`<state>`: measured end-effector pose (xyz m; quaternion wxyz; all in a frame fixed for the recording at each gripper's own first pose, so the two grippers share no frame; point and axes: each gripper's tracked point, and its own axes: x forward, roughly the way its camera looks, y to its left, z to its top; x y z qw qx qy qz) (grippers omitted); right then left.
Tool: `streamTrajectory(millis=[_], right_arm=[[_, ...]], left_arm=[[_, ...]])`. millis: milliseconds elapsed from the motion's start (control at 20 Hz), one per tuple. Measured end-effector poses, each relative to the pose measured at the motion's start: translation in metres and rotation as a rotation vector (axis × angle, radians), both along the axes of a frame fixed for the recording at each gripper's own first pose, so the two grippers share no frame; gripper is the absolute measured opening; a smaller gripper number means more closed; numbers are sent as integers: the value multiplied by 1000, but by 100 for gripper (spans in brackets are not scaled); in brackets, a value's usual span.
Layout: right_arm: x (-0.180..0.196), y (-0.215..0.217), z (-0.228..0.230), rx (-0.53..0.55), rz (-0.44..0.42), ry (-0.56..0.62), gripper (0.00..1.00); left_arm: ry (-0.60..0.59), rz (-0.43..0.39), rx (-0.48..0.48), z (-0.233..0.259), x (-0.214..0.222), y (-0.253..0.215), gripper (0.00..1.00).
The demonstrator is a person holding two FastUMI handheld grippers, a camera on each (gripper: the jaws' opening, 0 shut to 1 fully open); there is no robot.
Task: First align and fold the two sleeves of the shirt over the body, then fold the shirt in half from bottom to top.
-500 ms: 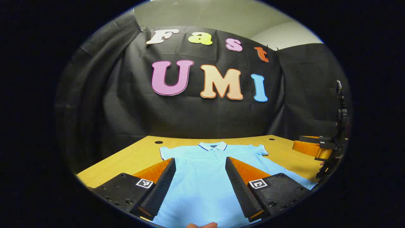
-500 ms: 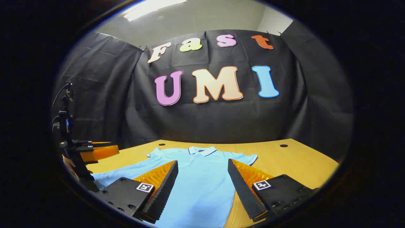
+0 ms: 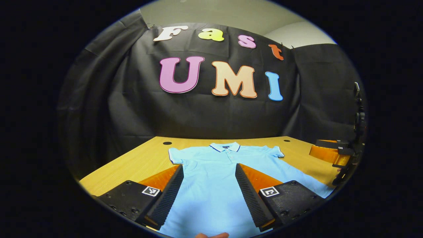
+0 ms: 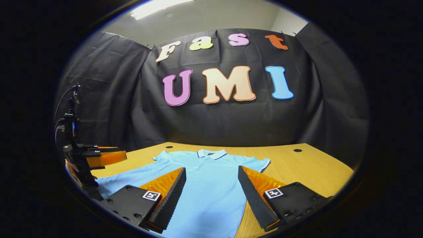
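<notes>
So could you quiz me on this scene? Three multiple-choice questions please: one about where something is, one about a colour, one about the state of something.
1. Where does the shirt lie?
A. Flat on the wooden table, collar toward the black cloth wall
B. Hanging on the wall
C. Bunched on the floor

2. What colour is the shirt?
A. White
B. Light blue
C. Red

3. How are the shirt's sleeves?
A. Both folded over the body
B. One folded, one spread
C. Both spread out to the sides

Answers:
1. A: in both gripper views it is spread on the tabletop, with the collar at the far end.
2. B: the cloth is light blue with a darker line on the collar edge.
3. C: the sleeves stick out on either side, and the left tongs and right tongs stand open above the shirt, holding nothing.
</notes>
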<state>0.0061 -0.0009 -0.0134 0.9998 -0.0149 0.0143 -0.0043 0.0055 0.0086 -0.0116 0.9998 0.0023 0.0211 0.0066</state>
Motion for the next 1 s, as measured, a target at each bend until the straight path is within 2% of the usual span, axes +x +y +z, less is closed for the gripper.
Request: streamTrajectory(millis=[450,650,850,1000], right_arm=[[2,-8,-20,-10,-12,55,98],[6,-31,-24,-48,-56,85,98],[34,-56,-5,-7,-58,155,99],[68,-87,11,20,-72,206,99]], left_arm=[[10,-1,-2,-2,0,3,94],[15,9,-9,-4,2,8,94],[53,-9,-42,-13,3,5,94],[59,-21,-86,-12,2,7,94]])
